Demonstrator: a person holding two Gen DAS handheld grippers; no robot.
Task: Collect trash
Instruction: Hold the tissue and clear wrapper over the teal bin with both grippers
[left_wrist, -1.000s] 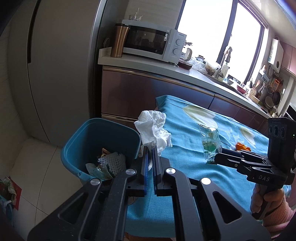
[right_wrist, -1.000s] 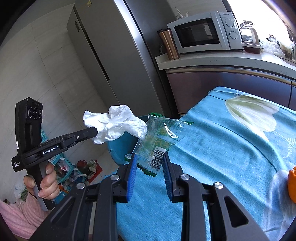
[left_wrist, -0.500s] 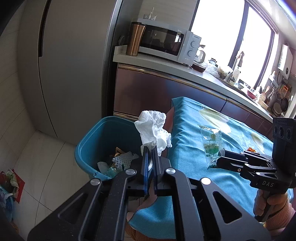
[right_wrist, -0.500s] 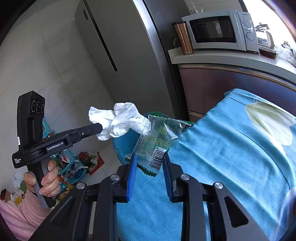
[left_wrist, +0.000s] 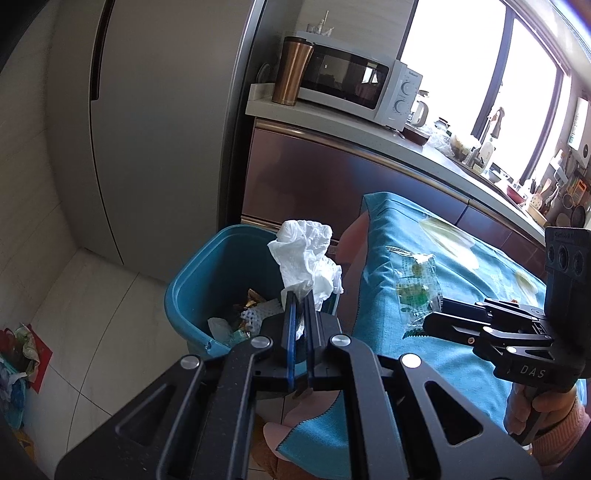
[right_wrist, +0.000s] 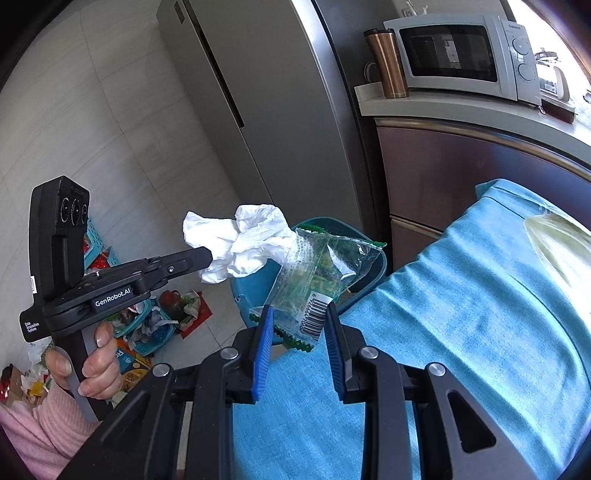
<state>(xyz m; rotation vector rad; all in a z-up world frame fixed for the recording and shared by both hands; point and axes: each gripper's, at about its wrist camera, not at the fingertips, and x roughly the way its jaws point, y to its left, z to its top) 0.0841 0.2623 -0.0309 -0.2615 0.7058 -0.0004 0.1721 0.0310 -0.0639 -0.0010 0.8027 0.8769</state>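
Nearest, the left tongs (left_wrist: 300, 314) pinch a crumpled white tissue (left_wrist: 306, 264), soft and weightless, above the teal bin (left_wrist: 192, 291). Right of it, the right tongs (right_wrist: 298, 325), jaws partly apart, carry a crinkly, slippery plastic wrapper (right_wrist: 317, 273) over the blue-clothed counter (right_wrist: 461, 295); whether the pads press it I cannot tell.

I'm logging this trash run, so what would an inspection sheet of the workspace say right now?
Surface: blue tablecloth.
Job's things: tissue, wrapper, both held near the bin, which already holds trash.
Clutter: litter on the floor.
Grippers: left gripper shut on tissue; right gripper grips the wrapper.
Cables: nothing seen.
Surroundings: fridge, microwave, tumbler.
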